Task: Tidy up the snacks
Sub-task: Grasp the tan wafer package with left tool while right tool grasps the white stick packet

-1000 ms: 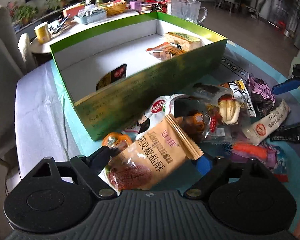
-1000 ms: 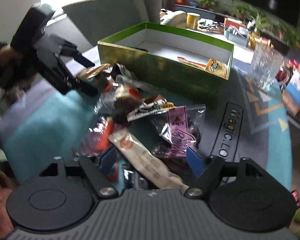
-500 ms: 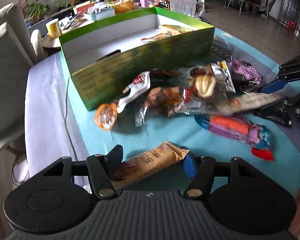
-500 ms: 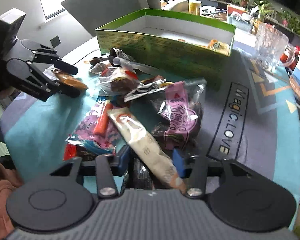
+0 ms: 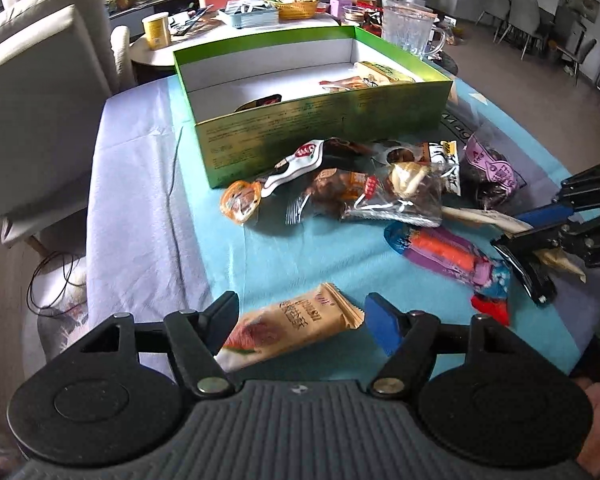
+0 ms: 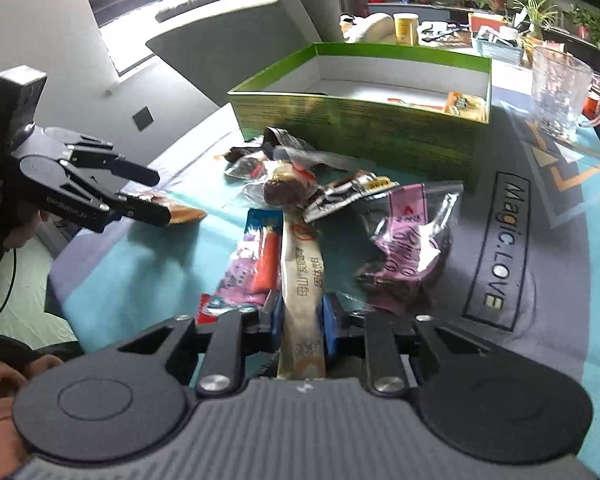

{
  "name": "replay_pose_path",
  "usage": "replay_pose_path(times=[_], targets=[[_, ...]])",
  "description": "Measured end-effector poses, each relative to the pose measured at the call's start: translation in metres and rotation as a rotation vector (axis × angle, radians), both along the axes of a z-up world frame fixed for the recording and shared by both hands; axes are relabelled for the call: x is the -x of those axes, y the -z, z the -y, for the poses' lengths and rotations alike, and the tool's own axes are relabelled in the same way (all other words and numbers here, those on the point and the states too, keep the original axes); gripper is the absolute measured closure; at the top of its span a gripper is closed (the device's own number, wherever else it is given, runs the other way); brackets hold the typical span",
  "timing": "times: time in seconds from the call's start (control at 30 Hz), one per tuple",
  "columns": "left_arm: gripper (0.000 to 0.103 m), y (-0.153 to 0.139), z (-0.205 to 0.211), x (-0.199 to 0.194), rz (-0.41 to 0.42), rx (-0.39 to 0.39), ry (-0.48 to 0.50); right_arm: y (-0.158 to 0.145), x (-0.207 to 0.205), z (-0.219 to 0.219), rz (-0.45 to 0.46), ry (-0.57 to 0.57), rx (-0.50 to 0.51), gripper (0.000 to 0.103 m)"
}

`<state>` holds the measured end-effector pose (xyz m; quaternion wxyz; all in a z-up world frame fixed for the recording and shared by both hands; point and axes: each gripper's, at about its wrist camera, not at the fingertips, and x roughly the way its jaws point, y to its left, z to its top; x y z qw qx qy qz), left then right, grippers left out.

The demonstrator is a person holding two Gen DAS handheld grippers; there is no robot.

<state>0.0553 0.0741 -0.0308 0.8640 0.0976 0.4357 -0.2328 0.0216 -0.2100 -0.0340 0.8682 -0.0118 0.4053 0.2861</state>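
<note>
My left gripper (image 5: 300, 314) hangs over the turquoise mat with a tan cracker packet (image 5: 292, 324) spanning its fingers. Its jaws are easing open, and the packet still rides with them off the mat. Seen in the right wrist view, the left gripper (image 6: 160, 196) has the packet (image 6: 184, 214) jutting from its tip. My right gripper (image 6: 300, 320) is closing, its blue pads pressing a long beige stick packet (image 6: 302, 280) at the near edge of the snack pile (image 5: 360, 188). Behind the pile stands the open green box (image 5: 320, 128), holding a few snacks.
An orange-and-purple packet (image 5: 448, 252) and a purple bag of dark snacks (image 6: 408, 236) lie by the stick. A glass pitcher (image 5: 408, 32) stands behind the box. A grey sofa chair (image 5: 32, 100) is on the left, and a cluttered side table (image 5: 204, 24) lies beyond.
My left gripper drew back from the pile and rose a little, carrying the tan packet. The right gripper's jaws came together on the beige stick packet.
</note>
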Motion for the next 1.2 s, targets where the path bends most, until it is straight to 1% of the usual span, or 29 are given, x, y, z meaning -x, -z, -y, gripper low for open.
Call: replay_pose_path(times=[0.07,0.1,0.23,0.33,0.43,0.5,0.53,0.63,0.7,0.73,0.77,0.83,0.87,0.9,1.03,1.1,1.2], targets=[[0.036,-0.001,-0.004,0.007,0.001,0.008,-0.006,-0.001,0.001,0.0,0.002,-0.004,-0.006,0.083],[0.036,-0.001,-0.006,0.011,0.006,-0.001,-0.003,-0.002,0.002,0.0,0.005,-0.008,-0.009,0.083],[0.036,0.002,-0.011,0.018,0.03,-0.071,0.03,-0.007,0.005,0.003,0.022,-0.016,-0.025,0.083],[0.036,0.005,-0.014,0.02,0.044,-0.111,0.085,-0.013,0.007,0.007,0.038,-0.012,-0.049,0.083],[0.036,0.014,-0.011,0.016,0.055,-0.188,0.124,-0.015,0.009,0.007,0.044,-0.015,-0.057,0.083],[0.036,0.017,-0.006,0.011,0.074,-0.226,0.178,-0.015,0.009,0.006,0.038,-0.015,-0.054,0.083],[0.036,0.017,-0.003,0.008,0.076,-0.233,0.215,-0.014,0.009,0.005,0.035,-0.014,-0.052,0.083],[0.036,0.021,0.009,-0.004,0.056,-0.255,0.353,-0.015,0.01,0.003,0.034,-0.008,-0.048,0.083],[0.034,0.022,0.013,-0.011,0.041,-0.248,0.43,-0.016,0.011,0.003,0.035,0.001,-0.05,0.083],[0.034,0.022,0.014,-0.017,0.015,-0.234,0.446,-0.017,0.012,0.003,0.037,0.006,-0.053,0.083],[0.034,0.022,0.013,-0.025,-0.029,-0.209,0.447,-0.017,0.013,0.003,0.04,0.013,-0.057,0.083],[0.036,0.024,0.009,-0.037,-0.115,-0.146,0.405,-0.017,0.014,0.005,0.043,0.024,-0.069,0.083],[0.043,0.023,0.006,-0.039,-0.121,-0.121,0.372,-0.017,0.015,0.006,0.044,0.031,-0.078,0.083],[0.048,0.022,0.003,-0.038,-0.107,-0.115,0.339,-0.016,0.014,0.007,0.044,0.037,-0.085,0.083],[0.048,0.022,-0.008,-0.026,-0.088,-0.042,0.169,-0.012,0.011,0.008,0.032,0.043,-0.095,0.083],[0.048,0.023,-0.009,-0.017,-0.083,-0.03,0.082,-0.009,0.009,0.006,0.017,0.036,-0.08,0.083],[0.048,0.021,-0.009,-0.004,-0.104,0.007,-0.061,-0.003,0.008,0.001,-0.025,0.02,-0.054,0.08]])
